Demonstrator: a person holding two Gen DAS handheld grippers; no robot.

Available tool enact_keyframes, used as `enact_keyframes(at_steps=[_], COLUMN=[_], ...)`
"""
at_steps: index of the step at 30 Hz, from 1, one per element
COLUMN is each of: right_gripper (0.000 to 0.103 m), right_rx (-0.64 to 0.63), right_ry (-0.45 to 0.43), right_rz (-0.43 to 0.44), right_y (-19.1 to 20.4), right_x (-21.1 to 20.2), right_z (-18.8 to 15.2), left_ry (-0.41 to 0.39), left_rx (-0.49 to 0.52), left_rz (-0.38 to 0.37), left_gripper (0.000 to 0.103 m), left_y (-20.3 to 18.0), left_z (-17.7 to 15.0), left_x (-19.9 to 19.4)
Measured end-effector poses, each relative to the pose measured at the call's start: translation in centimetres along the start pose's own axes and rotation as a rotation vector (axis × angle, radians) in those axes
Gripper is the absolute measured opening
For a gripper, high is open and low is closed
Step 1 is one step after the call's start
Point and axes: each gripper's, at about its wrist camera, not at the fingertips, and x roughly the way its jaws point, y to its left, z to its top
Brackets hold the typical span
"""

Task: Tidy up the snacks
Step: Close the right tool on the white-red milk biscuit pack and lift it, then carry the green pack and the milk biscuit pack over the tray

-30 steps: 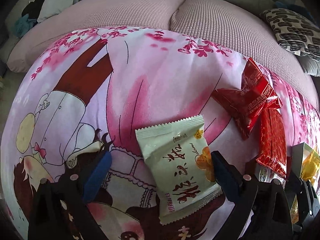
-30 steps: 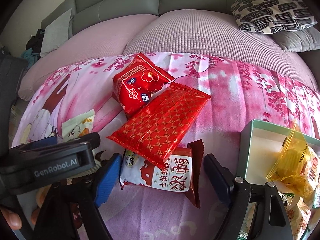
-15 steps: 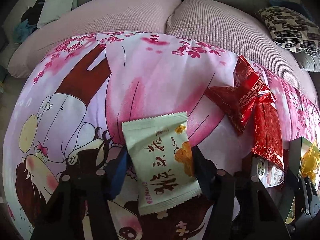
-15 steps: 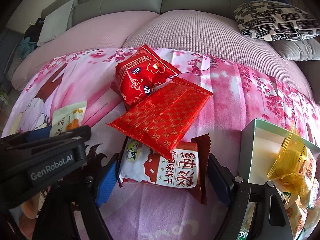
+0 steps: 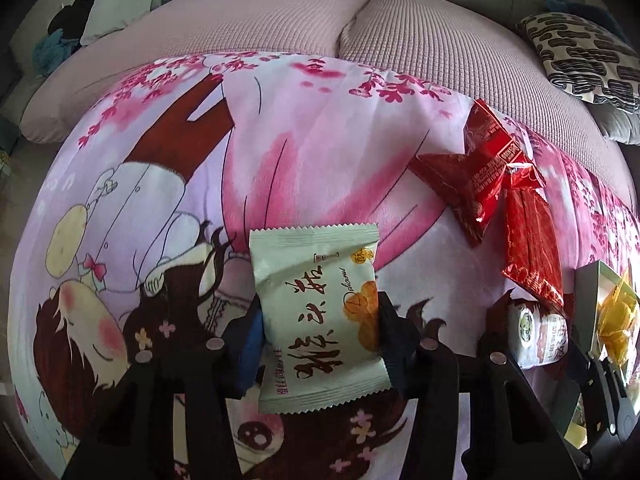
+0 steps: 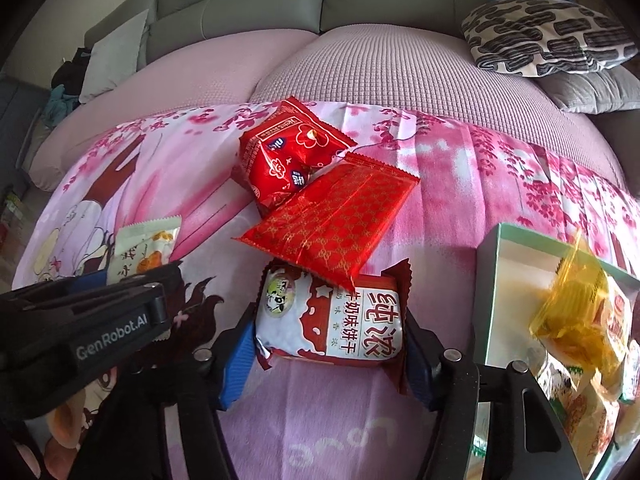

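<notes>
The left gripper [image 5: 318, 332] is clamping the pale green packet [image 5: 318, 320]. The right gripper [image 6: 326, 344] is squeezing the milk-biscuit packet [image 6: 332, 326], its 12 o'clock edge lying hidden under the red patterned packet [image 6: 332, 216].

place: home living room | signs: grey sofa [image 6: 320, 4], patterned cushion [image 6: 548, 34], cartoon blanket [image 5: 280, 140]

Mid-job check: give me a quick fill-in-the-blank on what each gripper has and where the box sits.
1. The left gripper is closed on the pale ____ packet.
2. The right gripper brackets the red-and-white biscuit pack, whose far end lies under the flat ____ packet.
3. The open box with the ____ bag in it sits to the right gripper's ____.

Missing words: green; red; yellow; right
</notes>
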Motion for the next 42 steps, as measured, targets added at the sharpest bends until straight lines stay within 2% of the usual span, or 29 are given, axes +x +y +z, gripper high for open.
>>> enact_keyframes(at_steps=[11,22,31,37,42], right_gripper=[0.066,0.066,0.066,0.066,0.066], right_rx=[0.055,0.088,0.16,0.23,0.274], right_ry=[0.009,-0.061,-0.123,-0.14,-0.124], right_rz=[0.057,0.066,0.046,0.006,-0.043], right_y=[-0.6,-2.1,-5.5,-8.8,-11.9], right_x=[-2.7,-7.9,-11.7,-13.1,-13.7], right_z=[-1.7,-3.1,-4.0,-4.4,-5.1], left_ry=[0.004,-0.059,-0.101,-0.115,-0.125], left_rx=[-0.007,0.006,0.047,0.081,0.114], left_rz=[-0.02,-0.051,-0.127,-0.183,-0.199], left_gripper=[0.053,0.053,0.053,0.053,0.053], left_y=[0.1,-0.7,-3.4,-5.6,-7.3], left_z=[-3.1,-3.8,-3.9,-4.2,-4.5], left_x=[-3.1,-7.2,-9.7,-10.9,-11.4])
